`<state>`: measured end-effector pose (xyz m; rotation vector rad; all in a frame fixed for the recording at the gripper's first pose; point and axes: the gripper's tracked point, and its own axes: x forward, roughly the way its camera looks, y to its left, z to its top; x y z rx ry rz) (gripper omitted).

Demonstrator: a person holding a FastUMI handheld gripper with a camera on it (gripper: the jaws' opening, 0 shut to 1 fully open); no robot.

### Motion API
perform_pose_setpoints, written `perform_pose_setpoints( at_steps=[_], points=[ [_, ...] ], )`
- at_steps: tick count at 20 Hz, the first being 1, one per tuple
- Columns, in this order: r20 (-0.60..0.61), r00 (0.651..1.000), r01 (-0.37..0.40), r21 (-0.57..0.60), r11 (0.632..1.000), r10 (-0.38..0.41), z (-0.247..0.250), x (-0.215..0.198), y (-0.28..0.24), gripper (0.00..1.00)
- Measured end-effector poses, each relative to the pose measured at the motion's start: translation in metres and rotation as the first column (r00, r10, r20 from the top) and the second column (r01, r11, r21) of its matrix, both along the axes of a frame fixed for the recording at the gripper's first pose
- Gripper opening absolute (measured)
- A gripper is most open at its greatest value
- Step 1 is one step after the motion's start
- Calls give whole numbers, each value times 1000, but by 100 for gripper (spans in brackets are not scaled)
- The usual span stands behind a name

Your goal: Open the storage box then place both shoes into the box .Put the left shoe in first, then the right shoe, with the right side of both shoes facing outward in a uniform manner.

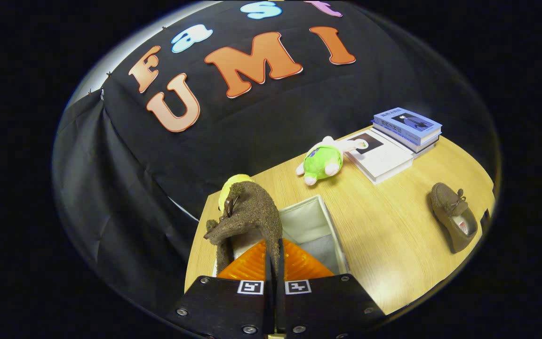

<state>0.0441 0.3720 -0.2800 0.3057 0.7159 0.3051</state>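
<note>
A brown suede shoe (247, 214) hangs from my gripper (274, 256), whose fingers are shut on the edge of its collar. It hangs above the open white storage box (332, 226), over the box's left part, toe tilted up and away. The second brown shoe (453, 216) lies on its side on the wooden table (384, 245), far to the right of the box, its lining showing. The near part of the box is hidden behind the fingers.
A green and white plush toy (322, 162) lies beyond the box. A white book (381, 157) and a stack of blue books (407, 127) sit at the far right of the table. A yellow object (233, 184) peeks out behind the held shoe.
</note>
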Motion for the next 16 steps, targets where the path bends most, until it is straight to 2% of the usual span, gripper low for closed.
perform_pose_setpoints(
  at_steps=[4,6,8,9,12,13,16],
  points=[
    [-42,998,-57,-36,998,56,-23,-17,21,3],
    [-31,995,-96,-28,995,95,-16,-22,31,6],
    [6,994,-107,-5,994,107,-1,-18,33,31],
    [33,994,-108,-12,994,109,9,-14,30,55],
    [102,987,-119,-47,992,124,30,-7,20,94],
    [115,985,-121,-47,992,126,34,-5,17,98],
    [136,985,-105,-48,993,111,44,4,-4,98]
  ],
)
